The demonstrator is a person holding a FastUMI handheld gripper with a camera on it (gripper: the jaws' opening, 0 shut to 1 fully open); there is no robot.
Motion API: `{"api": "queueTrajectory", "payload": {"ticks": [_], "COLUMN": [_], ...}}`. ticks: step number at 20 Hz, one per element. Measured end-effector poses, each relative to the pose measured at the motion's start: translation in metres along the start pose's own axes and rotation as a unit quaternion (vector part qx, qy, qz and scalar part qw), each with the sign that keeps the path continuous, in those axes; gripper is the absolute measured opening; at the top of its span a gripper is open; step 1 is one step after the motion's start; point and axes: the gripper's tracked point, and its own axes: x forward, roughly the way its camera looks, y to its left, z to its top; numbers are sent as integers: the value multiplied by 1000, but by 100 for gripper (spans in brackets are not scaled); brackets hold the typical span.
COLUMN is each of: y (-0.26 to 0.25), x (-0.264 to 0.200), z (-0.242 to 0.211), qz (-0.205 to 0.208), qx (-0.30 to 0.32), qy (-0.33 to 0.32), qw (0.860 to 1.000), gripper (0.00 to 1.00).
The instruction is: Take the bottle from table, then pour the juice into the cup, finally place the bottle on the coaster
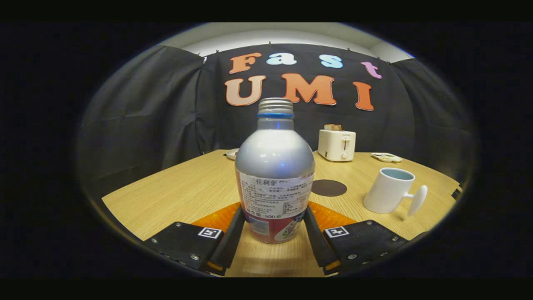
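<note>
Both fingers (228, 239) of the gripper (274, 231) pinch the bottle (275, 175); beyond it, rightward, lie coaster (329, 188), mug (389, 191), toaster (336, 144).

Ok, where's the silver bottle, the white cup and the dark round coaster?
Silver metal bottle (275, 158): gripper view, its shiny shoulder, between the fingers.
White cup (387, 193): gripper view, its side wall.
Dark round coaster (329, 188): gripper view, its flat middle.
</note>
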Motion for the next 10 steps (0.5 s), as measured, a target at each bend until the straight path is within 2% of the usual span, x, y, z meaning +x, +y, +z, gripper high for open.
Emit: {"api": "queueTrajectory", "payload": {"ticks": [7,10], "y": [10,26], "x": [0,3], "z": [34,52], "qz": [48,91], "qx": [85,152], "qy": [-7,-6], "qw": [995,984], "gripper": [74,75]}}
